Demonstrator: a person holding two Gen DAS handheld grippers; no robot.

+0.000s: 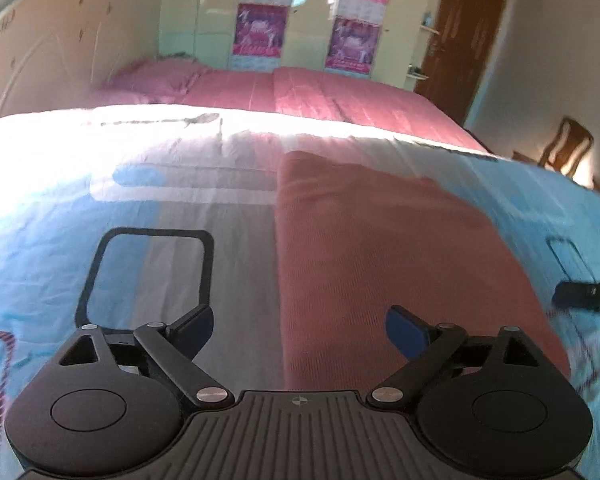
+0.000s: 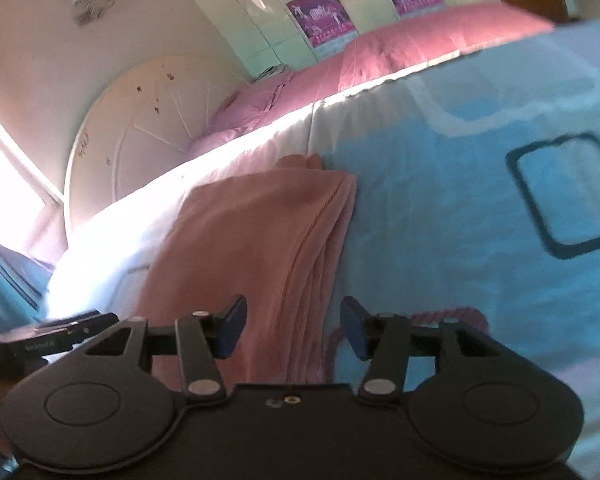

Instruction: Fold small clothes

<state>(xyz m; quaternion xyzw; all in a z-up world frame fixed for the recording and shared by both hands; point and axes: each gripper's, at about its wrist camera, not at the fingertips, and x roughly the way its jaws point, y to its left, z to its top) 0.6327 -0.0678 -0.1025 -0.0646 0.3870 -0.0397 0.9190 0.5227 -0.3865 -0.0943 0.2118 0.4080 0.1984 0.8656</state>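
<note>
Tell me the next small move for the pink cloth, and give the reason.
Probably bring the right gripper down onto the layered edge of the pink cloth and close on it for another fold. Both it and the left gripper stand open and empty, and the cloth lies in a long folded strip on the blue bedsheet.

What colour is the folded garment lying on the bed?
Salmon pink garment, clearest in the right wrist view.

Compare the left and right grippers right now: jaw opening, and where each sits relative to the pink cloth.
The left gripper stands wider open than the right gripper. The left gripper straddles the pink cloth's left edge; the right gripper straddles its stacked right edge. Shared: both are open, neither holds anything, and both have blue pads.
</note>
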